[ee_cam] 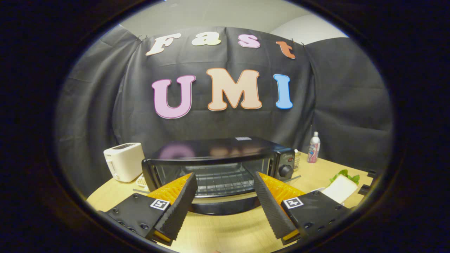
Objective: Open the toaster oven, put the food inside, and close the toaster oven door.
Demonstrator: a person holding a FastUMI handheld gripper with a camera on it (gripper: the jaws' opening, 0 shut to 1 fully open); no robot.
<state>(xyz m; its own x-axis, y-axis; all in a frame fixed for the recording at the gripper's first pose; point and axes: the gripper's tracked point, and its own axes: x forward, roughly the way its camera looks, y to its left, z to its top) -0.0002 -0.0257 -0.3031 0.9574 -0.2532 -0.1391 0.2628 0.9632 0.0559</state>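
Spread wide and empty, gripper (pixel 225 186) held low over the wooden table (pixel 232 232), fingers touching nothing. Straight ahead, framed between the fingers: toaster oven (pixel 218 158), long axis running crosswise, door (pixel 225 205) apparently lowered toward the fingertips, rack exposed. Off beyond the right finger, well apart from the oven: sandwich (pixel 340 188) on the table, likely next to be fetched.

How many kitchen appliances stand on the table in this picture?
2. The black toaster oven, door open, sits just ahead of the open tool. The white toaster stands beside the oven on the wooden table. Others may be hidden behind the oven.
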